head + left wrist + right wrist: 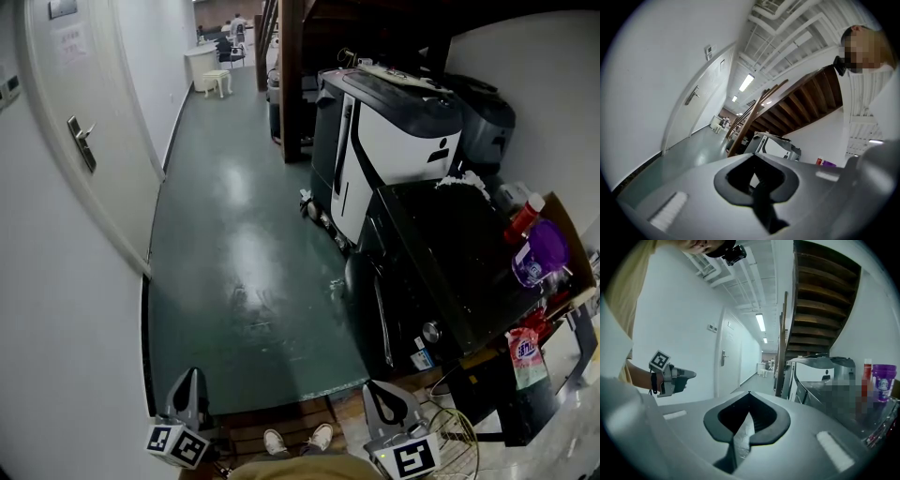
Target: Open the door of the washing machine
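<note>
— Black casing, glossy: the washing machine stands at the right of the head view against the white wall, its front turned to the corridor. Where are the tools?

— Both low, near the person and well short of the machine. The left gripper has its fingers together with nothing between them. The right gripper is likewise pressed together and empty, and it is the nearer to the machine's front.

— Recommended method for the step in hand?

— Judged to be the reach. The right gripper's fingers should part before arrival, then go to the free edge of the door. A pale strip runs down the front there; handle or trim, I cannot tell. Catch that edge and pull along the hinge's arc, not straight out. The left gripper could steady the top if the cabinet shifts.

— Surface and surroundings?

— Green floor, polished, with strong glare before the machine: possible footing risk. A red bottle and a purple tub stand at the top's far side, with a pink pouch by the near corner; a jolt could topple them. A large white-and-black unit stands just beyond, with a wooden staircase above it. A white room door is in the opposite wall. Swing room looks sufficient.
</note>
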`<state>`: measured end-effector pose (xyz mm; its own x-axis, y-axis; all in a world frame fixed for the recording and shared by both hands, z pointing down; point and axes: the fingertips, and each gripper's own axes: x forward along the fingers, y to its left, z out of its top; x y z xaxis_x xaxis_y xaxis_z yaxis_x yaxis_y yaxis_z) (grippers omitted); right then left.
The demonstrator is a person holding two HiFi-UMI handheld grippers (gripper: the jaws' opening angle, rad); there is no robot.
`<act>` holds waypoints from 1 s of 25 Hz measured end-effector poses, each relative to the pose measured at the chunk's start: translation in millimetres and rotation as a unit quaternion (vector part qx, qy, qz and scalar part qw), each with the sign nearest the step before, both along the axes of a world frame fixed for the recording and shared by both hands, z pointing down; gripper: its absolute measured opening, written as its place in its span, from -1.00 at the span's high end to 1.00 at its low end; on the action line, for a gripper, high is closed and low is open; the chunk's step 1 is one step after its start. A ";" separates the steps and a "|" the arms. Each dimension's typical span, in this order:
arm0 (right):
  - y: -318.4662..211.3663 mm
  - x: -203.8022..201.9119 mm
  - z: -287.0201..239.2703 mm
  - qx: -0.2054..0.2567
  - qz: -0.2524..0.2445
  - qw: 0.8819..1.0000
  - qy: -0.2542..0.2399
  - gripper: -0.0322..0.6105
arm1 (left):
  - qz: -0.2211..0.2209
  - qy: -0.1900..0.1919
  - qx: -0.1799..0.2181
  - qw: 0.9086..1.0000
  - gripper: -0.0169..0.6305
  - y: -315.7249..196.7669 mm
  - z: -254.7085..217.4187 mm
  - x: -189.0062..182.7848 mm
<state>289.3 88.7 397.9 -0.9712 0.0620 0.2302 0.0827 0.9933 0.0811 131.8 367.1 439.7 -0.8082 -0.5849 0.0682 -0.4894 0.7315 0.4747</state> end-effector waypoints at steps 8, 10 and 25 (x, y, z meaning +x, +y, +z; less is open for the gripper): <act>1.4 0.2 -2.2 -0.010 0.020 1.000 -0.008 0.57 | -0.004 -0.001 0.001 1.000 0.76 17.6 0.6 1.8; -1.0 -1.2 -4.9 -0.014 0.024 0.999 -0.017 0.26 | -0.005 -0.001 0.003 1.000 0.76 23.9 0.6 1.1; 37.0 -24.1 9.2 -0.009 0.045 0.999 0.005 -0.89 | -0.004 0.020 0.009 1.000 0.76 105.4 22.6 -16.1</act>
